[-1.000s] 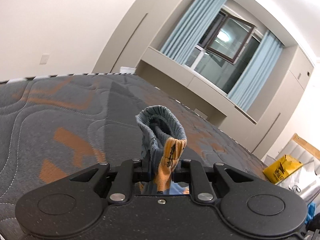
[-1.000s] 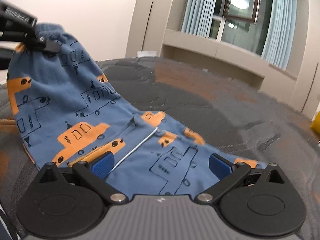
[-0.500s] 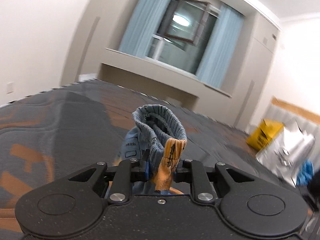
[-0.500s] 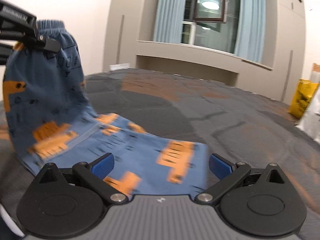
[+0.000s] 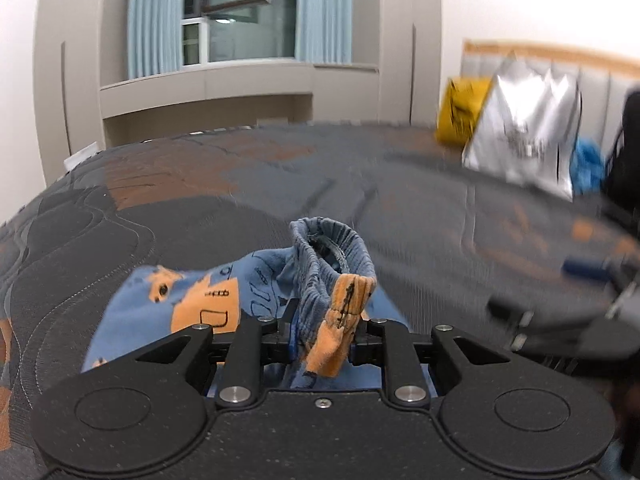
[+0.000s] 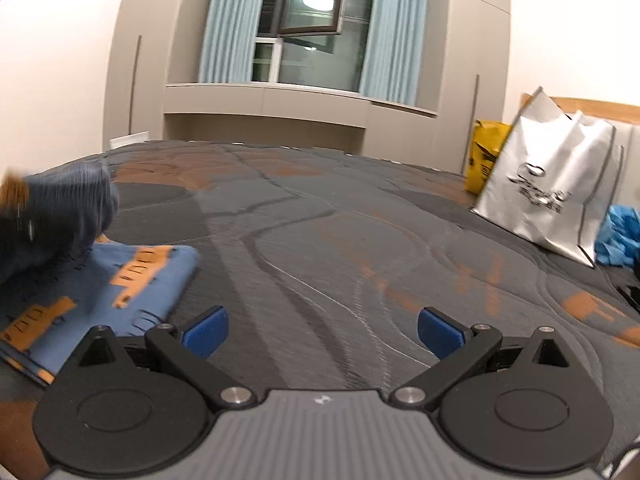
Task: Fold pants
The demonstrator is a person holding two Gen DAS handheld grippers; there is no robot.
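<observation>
The pants (image 5: 188,300) are small, blue, with orange printed shapes, and lie on a grey and orange quilted mattress (image 5: 280,184). My left gripper (image 5: 324,332) is shut on their gathered waistband (image 5: 332,264), which stands up between the jaws. In the right wrist view the pants (image 6: 132,276) lie at the left, with the lifted waistband end blurred at the far left (image 6: 60,208). My right gripper (image 6: 320,330) is open and empty over bare mattress (image 6: 360,240), to the right of the pants. It also shows blurred at the right of the left wrist view (image 5: 560,316).
A silver bag (image 6: 548,188), a yellow bag (image 6: 486,152) and blue cloth (image 6: 620,236) stand at the mattress's far right by a headboard. A window with blue curtains and a beige ledge (image 6: 280,96) lie beyond the far edge.
My left gripper has swung right and come down with the waistband, laying the pants over themselves. My right gripper has moved right, off the pants, still open.
</observation>
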